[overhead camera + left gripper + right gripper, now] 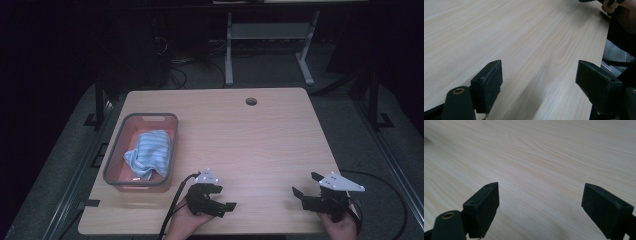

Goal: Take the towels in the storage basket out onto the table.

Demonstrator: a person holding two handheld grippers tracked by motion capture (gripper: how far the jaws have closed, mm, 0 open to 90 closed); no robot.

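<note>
Pale wood-grain table [260, 145] across the middle of the frame. At centre left, a bin [172, 150] with grey walls and a salmon-pink inside, and in it a cloth [150, 152] in light blue and white stripes. At the bottom, 2 black grippers, left [223, 197] and right [306, 184], each topped by a light grey plate.

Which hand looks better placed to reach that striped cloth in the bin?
Left, probably. The left hand-held gripper sits just beside the bin holding the striped cloth; the right hand-held gripper is far across the table. Both are open and empty.
</note>
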